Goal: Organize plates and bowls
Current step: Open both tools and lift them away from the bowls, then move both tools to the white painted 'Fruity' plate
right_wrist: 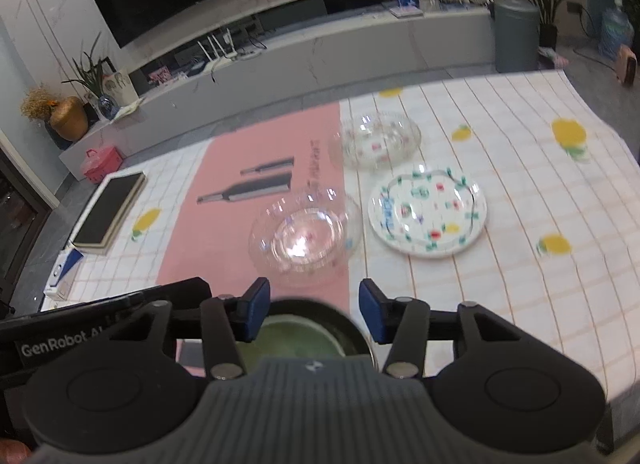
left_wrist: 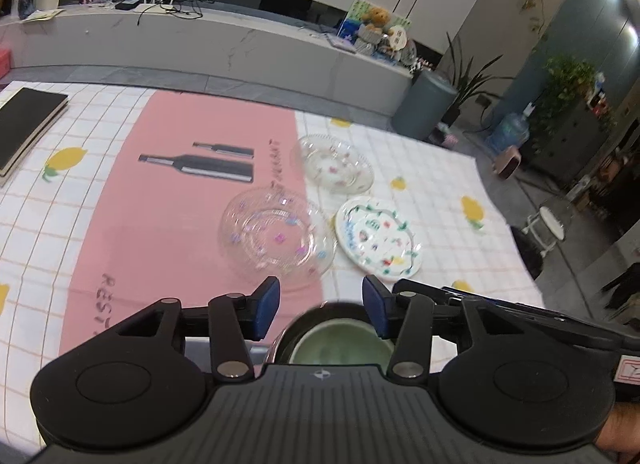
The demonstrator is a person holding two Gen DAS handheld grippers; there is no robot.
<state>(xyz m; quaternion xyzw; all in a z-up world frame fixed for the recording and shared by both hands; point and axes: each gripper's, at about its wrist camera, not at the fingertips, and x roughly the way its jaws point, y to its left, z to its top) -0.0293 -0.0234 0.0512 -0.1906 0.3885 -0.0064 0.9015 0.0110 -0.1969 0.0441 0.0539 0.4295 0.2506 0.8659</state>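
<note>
Below, a dark bowl with green inside (left_wrist: 340, 344) sits under both grippers; left gripper (left_wrist: 320, 310) and right gripper (right_wrist: 314, 310) jaws apart, pads clear of it; beyond, glass bowl (left_wrist: 278, 238), glass dish (left_wrist: 334, 162), patterned plate (left_wrist: 378, 242) on the checked tablecloth (left_wrist: 440, 168).

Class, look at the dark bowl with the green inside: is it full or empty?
Empty: the bowl shows only its bare green inside, as far as visible.
</note>
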